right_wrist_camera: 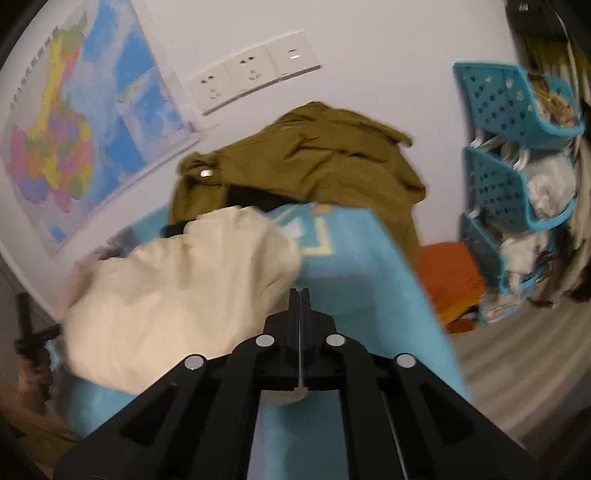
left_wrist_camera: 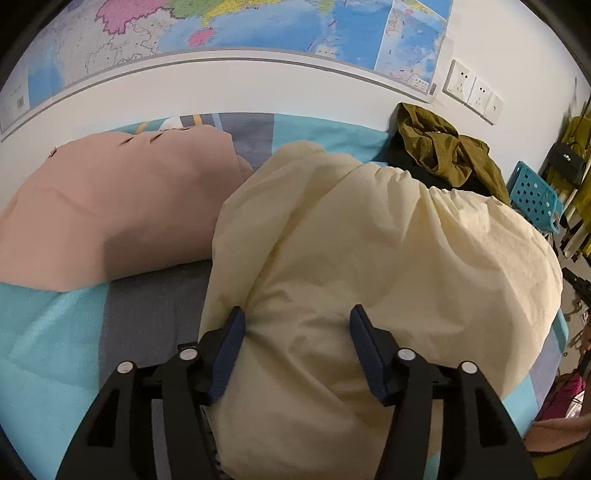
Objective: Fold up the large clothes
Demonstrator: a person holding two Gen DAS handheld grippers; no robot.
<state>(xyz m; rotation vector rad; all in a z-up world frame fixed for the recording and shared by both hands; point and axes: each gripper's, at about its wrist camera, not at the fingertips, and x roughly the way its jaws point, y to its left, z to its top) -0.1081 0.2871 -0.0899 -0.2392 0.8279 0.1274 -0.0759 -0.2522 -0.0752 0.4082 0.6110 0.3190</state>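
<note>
A large cream garment [left_wrist_camera: 388, 240] lies bunched on the blue bed cover [left_wrist_camera: 48, 325]. My left gripper [left_wrist_camera: 297, 310] rests on its near end with the jaws wide apart. The cloth bulges up between the blue pads [left_wrist_camera: 229, 354], and the left pad dents it. In the right wrist view the cream garment [right_wrist_camera: 177, 288] lies to the left of my right gripper [right_wrist_camera: 299, 291]. Those jaws are pressed together, with a thin pale strip of cloth between the pads and a cream fold showing just under them.
A pink garment [left_wrist_camera: 110, 206] lies flat on the left of the bed. An olive garment [right_wrist_camera: 314, 158] is heaped against the wall at the back. Blue perforated baskets [right_wrist_camera: 498, 110] stand stacked to the right, with an orange cloth [right_wrist_camera: 447, 273] on the floor beside the bed. A map [left_wrist_camera: 258, 26] hangs on the wall.
</note>
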